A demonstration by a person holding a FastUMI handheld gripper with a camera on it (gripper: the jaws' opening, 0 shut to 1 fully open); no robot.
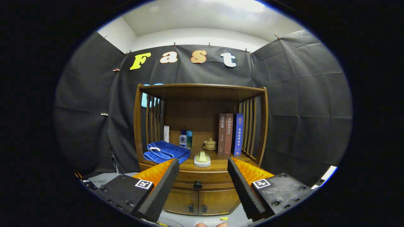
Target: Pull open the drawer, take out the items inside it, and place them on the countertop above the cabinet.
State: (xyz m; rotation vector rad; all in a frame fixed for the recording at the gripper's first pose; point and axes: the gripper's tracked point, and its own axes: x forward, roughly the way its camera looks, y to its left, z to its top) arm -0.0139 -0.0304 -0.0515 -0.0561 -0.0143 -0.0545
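The drawer (198, 180) sits shut straight ahead of my gripper (203, 175), its dark round knob (197, 185) showing in the gap between my two fingers, well beyond their tips. My fingers are spread wide apart and grasp nothing. Just above the drawer lies the countertop (217, 164) of the wooden cabinet (202, 94). On it, a little past my left finger, rests a folded blue towel (166, 151). Between the fingers and farther off stands a small pale ornament on a round base (202, 159). Behind it, toward the back panel, I see a white-and-blue bottle (182, 139) with a teal bottle (189, 139) just beside it, and a small lidded ceramic cup on a saucer (210, 144). Right of the cup, beyond my right finger, three books (230, 134) stand upright side by side against the slatted side. Below the drawer, two cabinet doors (199, 201) are closed, each with a small dark handle. Someone's fingertips (210, 224) peek in under my gripper.
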